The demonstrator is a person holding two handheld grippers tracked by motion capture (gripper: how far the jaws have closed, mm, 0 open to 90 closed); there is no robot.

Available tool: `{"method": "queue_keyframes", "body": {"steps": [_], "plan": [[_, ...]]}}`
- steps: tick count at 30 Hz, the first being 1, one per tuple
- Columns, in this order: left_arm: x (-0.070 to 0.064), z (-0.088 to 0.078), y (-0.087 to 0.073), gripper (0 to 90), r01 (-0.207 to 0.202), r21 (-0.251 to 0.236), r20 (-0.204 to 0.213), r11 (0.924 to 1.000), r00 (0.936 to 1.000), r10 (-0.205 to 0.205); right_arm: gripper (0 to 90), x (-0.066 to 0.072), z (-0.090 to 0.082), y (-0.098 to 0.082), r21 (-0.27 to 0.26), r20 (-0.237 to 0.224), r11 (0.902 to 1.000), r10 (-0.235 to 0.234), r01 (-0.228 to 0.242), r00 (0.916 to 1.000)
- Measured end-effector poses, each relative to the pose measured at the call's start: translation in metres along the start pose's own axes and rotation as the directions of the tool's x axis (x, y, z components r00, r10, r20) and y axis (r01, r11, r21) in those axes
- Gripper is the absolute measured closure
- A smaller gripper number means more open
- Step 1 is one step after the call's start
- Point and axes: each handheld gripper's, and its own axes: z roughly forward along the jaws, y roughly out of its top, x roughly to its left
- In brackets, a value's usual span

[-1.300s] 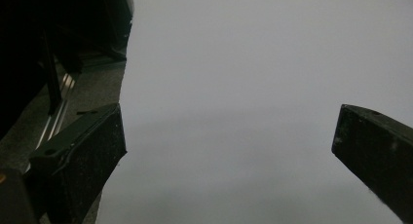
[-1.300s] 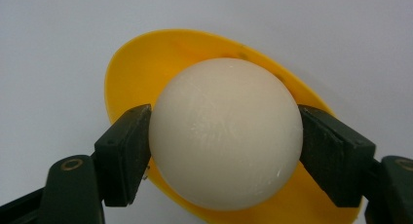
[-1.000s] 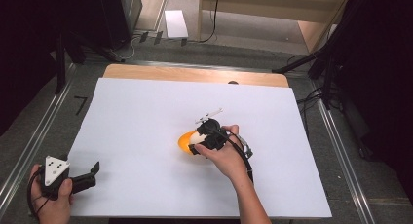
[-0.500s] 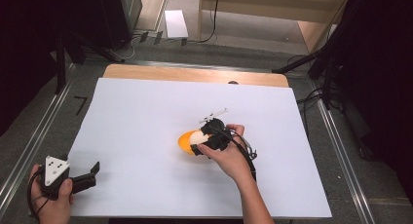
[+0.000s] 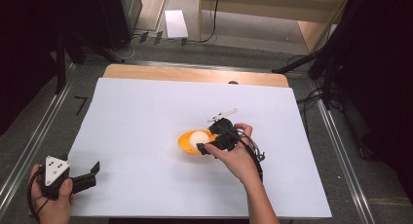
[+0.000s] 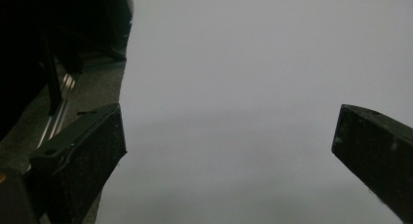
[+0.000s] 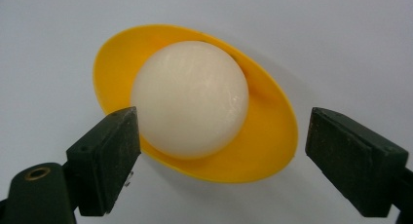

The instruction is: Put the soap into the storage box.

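The white ball (image 7: 189, 98) sits in the yellow bowl (image 7: 265, 141), a bit right of the middle of the high view, on the white sheet (image 5: 146, 112). If the right tongs (image 7: 221, 151) bump the bowl's edge, I think the bowl could tip and the ball could roll out. The right tongs have just been opening and grip nothing; the ball sits just past the tips, nearer the left one. The left tongs (image 6: 229, 151), bottom left of the high view, are wide apart and hold nothing.
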Motion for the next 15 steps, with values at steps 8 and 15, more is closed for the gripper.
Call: {"method": "queue_keyframes", "body": {"steps": [8, 15], "plan": [[0.0, 0.0, 0.0, 0.0, 0.0, 0.001, 0.0, 1.0, 1.0, 0.0, 12.8, -0.011, -0.004, -0.008, -0.001, 0.018, 0.9997, 0.025, -0.025, 0.9995], [0.0, 0.0, 0.0, 0.0, 0.0, 0.001, 0.0, 1.0, 1.0, 0.0, 12.8, -0.021, -0.01, -0.016, -0.012, 0.035, 0.9992, 0.04, -0.039, 0.9986]]}}
